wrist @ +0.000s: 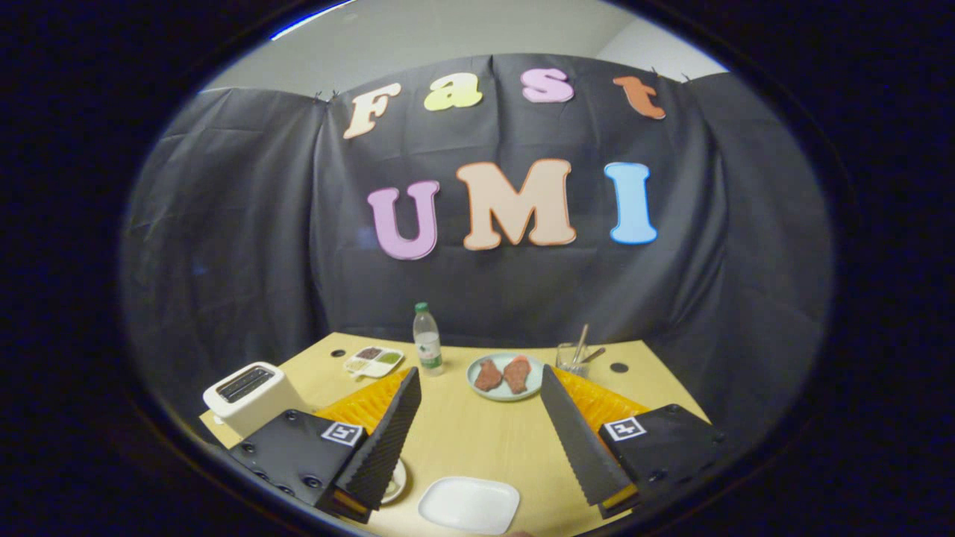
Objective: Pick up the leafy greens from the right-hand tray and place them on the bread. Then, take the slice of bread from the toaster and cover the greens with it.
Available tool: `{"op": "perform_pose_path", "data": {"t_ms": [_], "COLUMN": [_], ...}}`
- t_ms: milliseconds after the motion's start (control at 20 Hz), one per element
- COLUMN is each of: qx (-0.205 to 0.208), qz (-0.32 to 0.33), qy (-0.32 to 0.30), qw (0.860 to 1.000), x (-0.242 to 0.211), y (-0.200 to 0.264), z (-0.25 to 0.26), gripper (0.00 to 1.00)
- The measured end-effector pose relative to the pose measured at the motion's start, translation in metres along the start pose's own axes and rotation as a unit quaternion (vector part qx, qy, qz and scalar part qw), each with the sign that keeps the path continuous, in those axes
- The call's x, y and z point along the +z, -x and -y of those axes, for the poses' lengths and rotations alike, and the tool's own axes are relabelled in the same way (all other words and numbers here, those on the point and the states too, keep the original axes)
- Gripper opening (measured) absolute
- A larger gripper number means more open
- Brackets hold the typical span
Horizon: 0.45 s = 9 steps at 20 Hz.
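Your gripper (481, 377) stands wide open, holding nothing — ridged fingers (384, 440) flank a smooth rectangular white plate (468, 504); beyond, a boxy toaster (250, 395), clear bottle (427, 340), round plate (477, 390).

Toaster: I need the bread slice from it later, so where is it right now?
In the gripper view the toaster stands on the table's left front corner, beside the open gripper's left finger, nearer than the small divided dish.
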<state>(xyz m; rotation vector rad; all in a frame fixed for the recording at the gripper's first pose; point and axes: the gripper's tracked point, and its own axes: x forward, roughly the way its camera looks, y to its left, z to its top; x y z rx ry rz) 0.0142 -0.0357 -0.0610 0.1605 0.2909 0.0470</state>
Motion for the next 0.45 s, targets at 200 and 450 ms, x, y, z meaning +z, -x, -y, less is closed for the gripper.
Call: {"op": "perform_pose_path", "data": {"t_ms": [200,450], "qx": [-0.023,-0.049], "qz": [0.050,0.085], "qy": [-0.001,0.002], "qw": [0.998,0.995], "x": [0.026,0.041], "y": [0.004,0.012], "z": [0.013,0.028], "gripper": [1.00,1.00]}}
